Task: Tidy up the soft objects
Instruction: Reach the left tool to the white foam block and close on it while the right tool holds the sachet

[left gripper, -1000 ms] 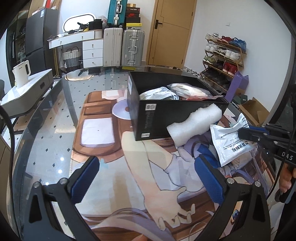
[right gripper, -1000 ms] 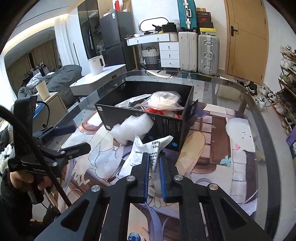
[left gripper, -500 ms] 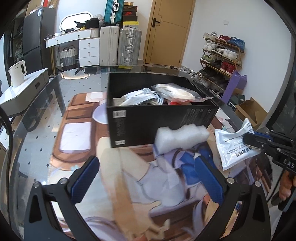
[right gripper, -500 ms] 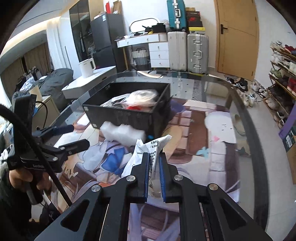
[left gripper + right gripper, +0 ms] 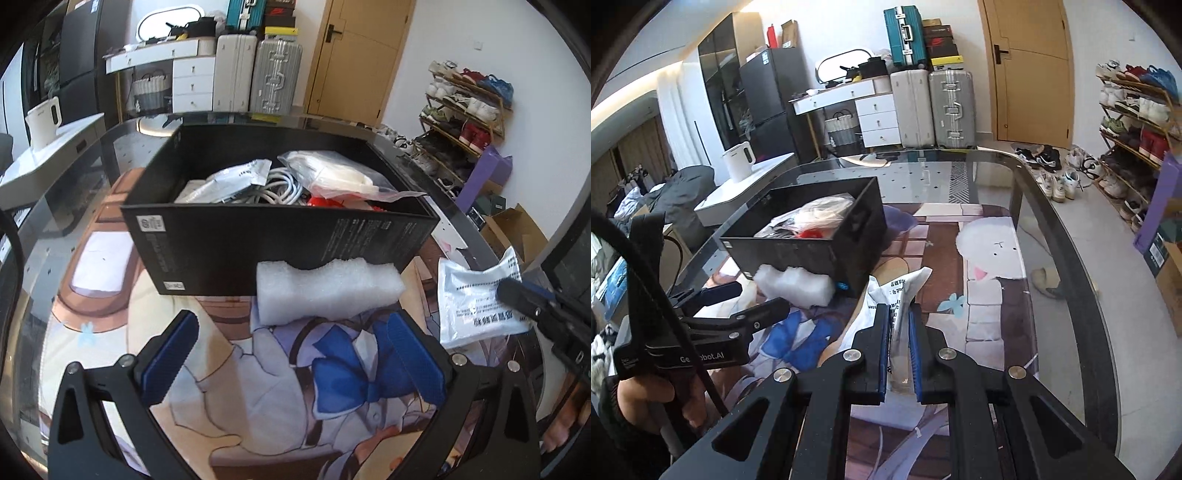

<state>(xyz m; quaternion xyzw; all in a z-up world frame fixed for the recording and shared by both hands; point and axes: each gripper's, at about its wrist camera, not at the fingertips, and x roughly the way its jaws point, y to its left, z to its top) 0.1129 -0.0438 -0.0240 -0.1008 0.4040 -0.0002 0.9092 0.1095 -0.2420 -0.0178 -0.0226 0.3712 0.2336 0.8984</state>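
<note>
A white foam block (image 5: pixel 327 291) lies on the printed mat against the near wall of a black box (image 5: pixel 280 240); it also shows in the right wrist view (image 5: pixel 794 284). My left gripper (image 5: pixel 291 343) is open, its jaws wide, just short of the foam block. My right gripper (image 5: pixel 899 332) is shut on a white printed pouch (image 5: pixel 897 291), held just above the mat right of the box (image 5: pixel 798 251); the pouch also shows in the left wrist view (image 5: pixel 480 295). The box holds plastic bags, a silver pouch and white cables.
The glass table (image 5: pixel 1052 206) carries an anime-print mat (image 5: pixel 332 387). The table's right edge curves close to the pouch. Beyond stand a shoe rack (image 5: pixel 465 110), suitcases (image 5: pixel 258 70) and a side table with a white kettle (image 5: pixel 42 122).
My left gripper has swung rightward and closer, so the foam block now lies centred between its open jaws. My right gripper has kept hold of the pouch and drawn back from the box.
</note>
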